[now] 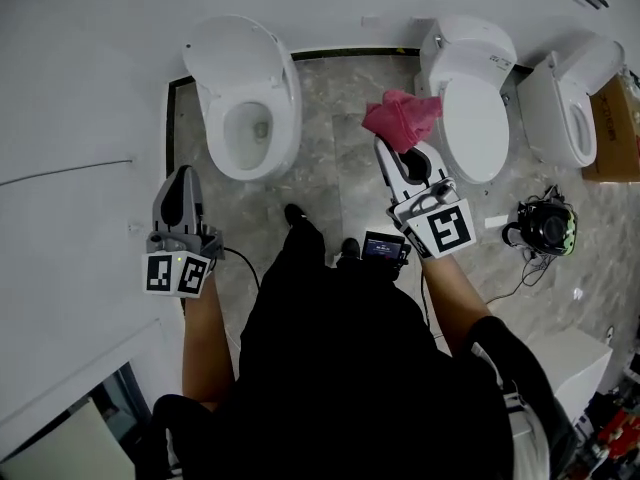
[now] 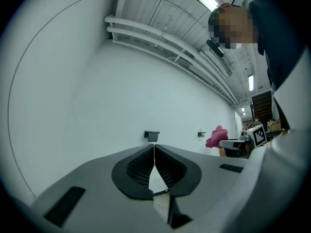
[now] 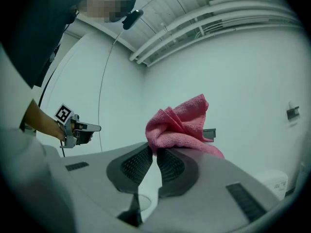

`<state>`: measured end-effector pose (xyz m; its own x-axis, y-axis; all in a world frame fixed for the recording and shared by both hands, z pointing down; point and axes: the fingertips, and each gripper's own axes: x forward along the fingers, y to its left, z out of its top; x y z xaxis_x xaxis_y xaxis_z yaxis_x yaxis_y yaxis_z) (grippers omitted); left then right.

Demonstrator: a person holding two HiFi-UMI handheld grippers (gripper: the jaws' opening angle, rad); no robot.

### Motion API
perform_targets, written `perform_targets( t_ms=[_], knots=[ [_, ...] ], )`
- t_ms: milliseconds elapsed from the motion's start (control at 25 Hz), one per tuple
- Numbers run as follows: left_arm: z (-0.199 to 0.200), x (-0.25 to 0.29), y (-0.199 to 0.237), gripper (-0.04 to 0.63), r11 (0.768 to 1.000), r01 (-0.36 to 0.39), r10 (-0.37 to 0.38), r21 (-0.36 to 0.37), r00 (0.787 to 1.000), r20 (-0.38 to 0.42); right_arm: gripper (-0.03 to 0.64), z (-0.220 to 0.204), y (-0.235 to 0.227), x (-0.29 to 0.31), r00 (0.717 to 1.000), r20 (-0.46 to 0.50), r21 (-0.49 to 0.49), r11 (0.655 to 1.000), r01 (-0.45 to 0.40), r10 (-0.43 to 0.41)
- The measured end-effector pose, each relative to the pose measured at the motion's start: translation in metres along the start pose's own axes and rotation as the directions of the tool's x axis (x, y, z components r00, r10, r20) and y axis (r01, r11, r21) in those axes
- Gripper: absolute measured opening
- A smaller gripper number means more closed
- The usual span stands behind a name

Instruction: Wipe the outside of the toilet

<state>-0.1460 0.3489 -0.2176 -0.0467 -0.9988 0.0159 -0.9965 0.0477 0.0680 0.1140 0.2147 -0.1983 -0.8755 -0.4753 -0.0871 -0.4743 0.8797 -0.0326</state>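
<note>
Nearest, at 6 o'clock in the head view, the frame is filled by the person's dark clothing, with a small screened device [image 1: 383, 246] just beyond it. At 9 o'clock the left claw [image 1: 183, 174] is held idle; in the left gripper view its jaws are seen pressed together with nothing between them. At 1 o'clock the right claw [image 1: 392, 146] is clamped on a pink cloth [image 1: 402, 118]. The cloth is pinched by one bunched edge only, and the rest stands loose above the jaws.

Farther out, the cloth is held above the marbled floor [image 1: 340, 158] between an open-lidded toilet [image 1: 245, 98] at 11 o'clock and a closed-lid toilet [image 1: 470, 98] at 1 o'clock. It is just beside the closed-lid toilet, though contact cannot be confirmed. A third toilet [image 1: 565, 103] stands at 2 o'clock.

Wiping is judged not yet begun. The thin pinch is the likely weak point. Once the cloth is dragged over porcelain, it could be pulled out of the jaws by friction. If the loose cloth folds away, the bowl could be scraped by the hard jaw tips.
</note>
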Motion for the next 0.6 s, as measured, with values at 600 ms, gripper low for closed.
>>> perform_targets(
  t_ms=[600],
  knots=[
    [-0.031, -0.101, -0.024, 0.018, 0.993, 0.012, -0.023, -0.121, 0.995, -0.093, 0.048, -0.061, 0.096, -0.061, 0.99, -0.125, 0.112, 0.992, -0.052, 0.066]
  ],
)
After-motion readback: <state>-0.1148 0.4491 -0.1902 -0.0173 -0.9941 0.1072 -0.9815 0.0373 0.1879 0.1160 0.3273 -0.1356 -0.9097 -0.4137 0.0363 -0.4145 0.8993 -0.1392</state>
